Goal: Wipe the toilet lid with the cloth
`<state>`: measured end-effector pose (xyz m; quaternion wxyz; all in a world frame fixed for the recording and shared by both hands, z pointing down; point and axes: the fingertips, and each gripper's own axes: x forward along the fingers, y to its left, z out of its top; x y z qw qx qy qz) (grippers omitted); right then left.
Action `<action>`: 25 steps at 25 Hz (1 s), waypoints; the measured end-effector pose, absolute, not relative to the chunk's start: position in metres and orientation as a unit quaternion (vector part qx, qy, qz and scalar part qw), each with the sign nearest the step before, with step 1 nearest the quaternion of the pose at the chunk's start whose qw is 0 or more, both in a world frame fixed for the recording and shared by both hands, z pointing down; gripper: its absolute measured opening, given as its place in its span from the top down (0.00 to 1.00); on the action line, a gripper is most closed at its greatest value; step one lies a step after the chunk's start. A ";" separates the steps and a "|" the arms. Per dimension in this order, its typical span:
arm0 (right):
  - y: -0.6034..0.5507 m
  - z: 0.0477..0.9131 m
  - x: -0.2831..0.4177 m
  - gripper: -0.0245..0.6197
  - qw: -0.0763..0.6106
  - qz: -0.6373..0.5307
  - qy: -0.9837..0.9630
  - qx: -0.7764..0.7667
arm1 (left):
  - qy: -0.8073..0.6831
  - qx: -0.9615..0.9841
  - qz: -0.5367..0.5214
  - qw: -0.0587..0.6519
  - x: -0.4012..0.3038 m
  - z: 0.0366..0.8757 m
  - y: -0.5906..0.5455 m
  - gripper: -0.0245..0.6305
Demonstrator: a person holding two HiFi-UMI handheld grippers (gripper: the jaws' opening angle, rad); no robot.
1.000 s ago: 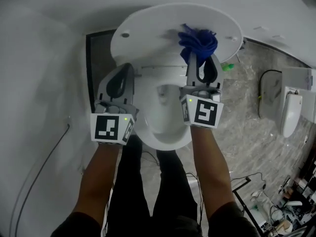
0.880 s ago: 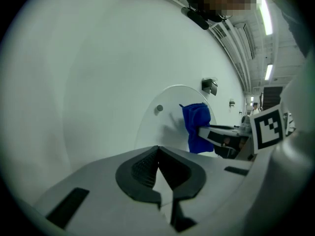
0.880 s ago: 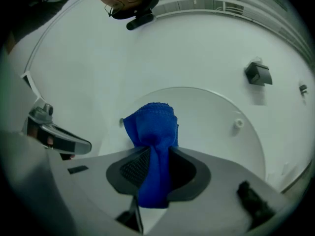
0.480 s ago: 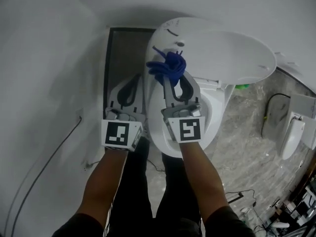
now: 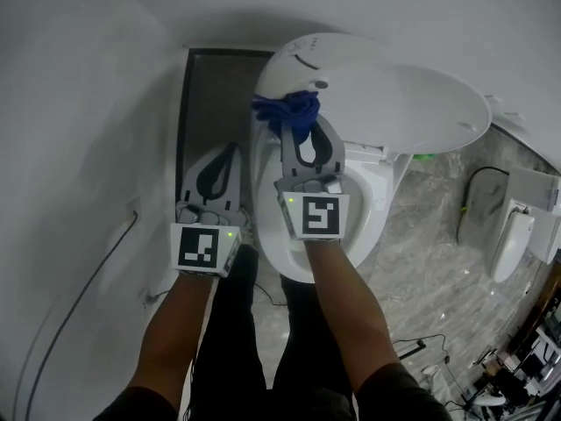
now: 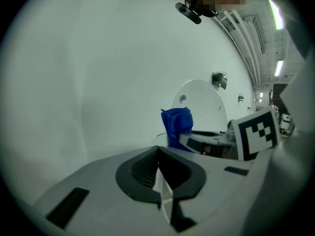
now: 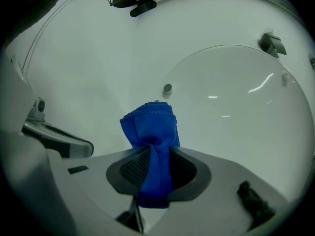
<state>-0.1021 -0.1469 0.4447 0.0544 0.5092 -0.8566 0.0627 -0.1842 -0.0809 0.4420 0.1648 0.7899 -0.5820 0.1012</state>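
Observation:
The white toilet lid [image 5: 412,103] stands raised above the bowl [image 5: 355,222]. My right gripper [image 5: 296,128] is shut on a bunched blue cloth [image 5: 287,110], which sits at the lid's left edge; whether it touches the lid I cannot tell. In the right gripper view the cloth [image 7: 150,132] sticks up between the dark pads, with the oval lid [image 7: 236,107] just ahead. My left gripper [image 5: 228,150] is shut and empty, left of the bowl over the dark floor strip. From the left gripper view its jaws [image 6: 158,150] meet, and the cloth [image 6: 176,124] and lid [image 6: 202,102] lie beyond.
A white wall rises on the left, with a thin cable [image 5: 79,296] along it. A dark floor strip [image 5: 206,86] runs beside the toilet. A second white fixture [image 5: 513,226] stands at the right on the marbled floor [image 5: 438,270]. A green item [image 5: 427,155] lies behind the bowl.
Both grippers have moved left across the view. The cloth has travelled from the middle of the lid to its left edge. The left gripper has sunk a little beside the bowl.

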 end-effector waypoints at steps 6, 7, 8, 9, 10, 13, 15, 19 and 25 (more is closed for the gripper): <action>-0.163 0.450 -0.041 0.81 0.068 0.070 -0.827 0.554 | -0.569 0.799 0.115 0.157 -0.162 0.444 -0.090 0.95; -0.165 0.453 -0.027 0.81 0.074 0.069 -0.820 0.563 | -0.565 0.802 0.118 0.157 -0.156 0.445 -0.090 0.95; -0.166 0.456 -0.013 0.81 0.078 0.068 -0.813 0.572 | -0.560 0.804 0.123 0.157 -0.150 0.445 -0.090 0.95; -0.167 0.458 0.000 0.81 0.080 0.066 -0.808 0.581 | -0.554 0.808 0.128 0.156 -0.145 0.446 -0.090 0.95; -0.168 0.459 0.011 0.81 0.081 0.064 -0.803 0.587 | -0.550 0.810 0.132 0.156 -0.139 0.448 -0.089 0.95; -0.169 0.459 0.044 0.81 0.091 0.049 -0.792 0.602 | -0.542 0.814 0.133 0.161 -0.124 0.457 -0.087 0.95; -0.170 0.461 0.063 0.81 0.098 0.039 -0.783 0.613 | -0.538 0.817 0.129 0.164 -0.116 0.461 -0.089 0.95; -0.166 0.465 0.109 0.81 0.102 0.033 -0.758 0.643 | -0.534 0.818 0.126 0.173 -0.097 0.464 -0.089 0.95; -0.161 0.460 0.166 0.81 0.103 0.018 -0.734 0.671 | -0.514 0.828 0.142 0.172 -0.066 0.470 -0.085 0.95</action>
